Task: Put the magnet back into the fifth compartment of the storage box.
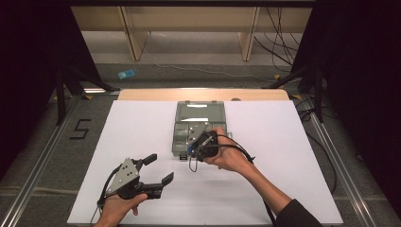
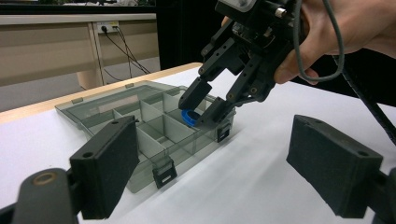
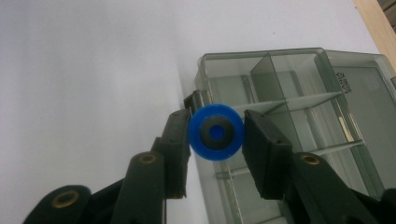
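Right gripper [image 1: 193, 150] over near edge of open grey plastic compartment box [image 1: 199, 118]; left gripper [image 1: 158, 169] open on white desk [image 1: 293, 156].

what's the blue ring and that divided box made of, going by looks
Blue ring: probably plastic, evenly coloured, smooth with a slight sheen; its dark grey centre could be rubber or metal, unclear. Divided box: most likely hard smoky-grey plastic, since the table shows through its thin glossy walls and partitions; its latches look like opaque black plastic.
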`<control>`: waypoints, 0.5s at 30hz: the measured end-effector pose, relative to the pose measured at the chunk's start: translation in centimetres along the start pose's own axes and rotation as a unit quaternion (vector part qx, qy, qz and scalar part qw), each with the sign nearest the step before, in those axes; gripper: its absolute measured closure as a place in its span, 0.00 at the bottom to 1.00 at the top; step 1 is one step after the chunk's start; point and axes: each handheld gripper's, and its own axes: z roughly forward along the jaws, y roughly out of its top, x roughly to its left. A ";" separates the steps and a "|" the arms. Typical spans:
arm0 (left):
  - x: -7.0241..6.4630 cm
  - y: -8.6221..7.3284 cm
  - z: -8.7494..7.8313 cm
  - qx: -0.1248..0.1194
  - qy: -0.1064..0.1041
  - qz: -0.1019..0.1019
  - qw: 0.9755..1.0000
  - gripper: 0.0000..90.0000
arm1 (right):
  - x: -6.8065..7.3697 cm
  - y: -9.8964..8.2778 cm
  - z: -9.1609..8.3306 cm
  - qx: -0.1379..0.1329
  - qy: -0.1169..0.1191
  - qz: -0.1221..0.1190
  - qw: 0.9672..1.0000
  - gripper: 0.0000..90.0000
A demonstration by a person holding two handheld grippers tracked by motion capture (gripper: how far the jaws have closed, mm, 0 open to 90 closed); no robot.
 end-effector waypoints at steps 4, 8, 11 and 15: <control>0.0 0.0 0.0 0.000 0.001 0.004 1.000 0.18 | -0.1 0.2 0.3 -0.002 -0.002 -0.001 1.000 0.69; 0.0 0.0 0.0 -0.002 0.002 0.003 1.000 0.18 | -0.3 0.5 0.5 -0.004 -0.003 -0.003 1.000 0.69; 0.0 0.0 0.0 -0.006 -0.001 0.003 1.000 0.18 | -0.4 0.8 0.6 -0.008 -0.006 -0.004 1.000 0.69; -0.4 -0.1 0.1 -0.004 -0.017 -0.031 0.999 0.18 | -0.7 1.0 0.9 -0.008 -0.007 -0.005 1.000 0.69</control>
